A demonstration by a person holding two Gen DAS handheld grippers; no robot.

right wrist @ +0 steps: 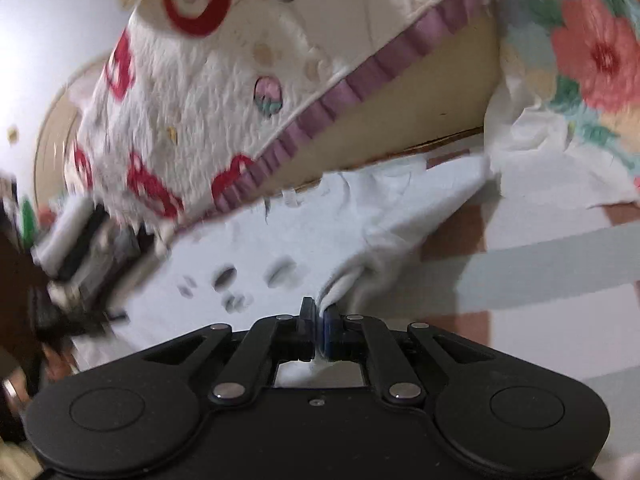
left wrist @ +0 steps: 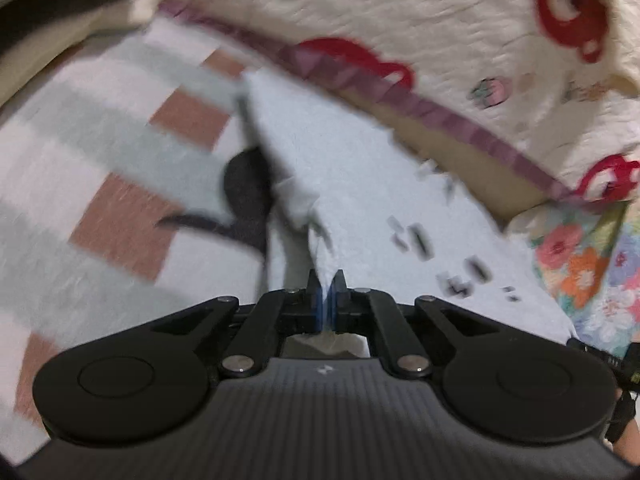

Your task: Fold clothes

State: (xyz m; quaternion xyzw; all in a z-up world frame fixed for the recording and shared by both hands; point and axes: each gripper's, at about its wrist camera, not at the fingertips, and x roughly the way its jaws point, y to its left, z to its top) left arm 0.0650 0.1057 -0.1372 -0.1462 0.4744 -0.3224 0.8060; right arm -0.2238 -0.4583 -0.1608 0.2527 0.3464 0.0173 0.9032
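White garment [left wrist: 360, 184] with dark printed marks lies spread over a striped blanket [left wrist: 100, 152], beside a quilt [left wrist: 440, 20] with red motifs. Left gripper [left wrist: 326, 280] pinches one bunched edge; right gripper [right wrist: 319, 312] pinches another edge. Judged purpose: both edges held so the cloth can be drawn taut and folded over. Frames are blurred.

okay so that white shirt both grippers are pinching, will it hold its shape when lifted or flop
Likely floppy: the white shirt bunches into creases where the left gripper and right gripper pinch it. Probably light, since thin edges drape. Unpinched parts should sag.
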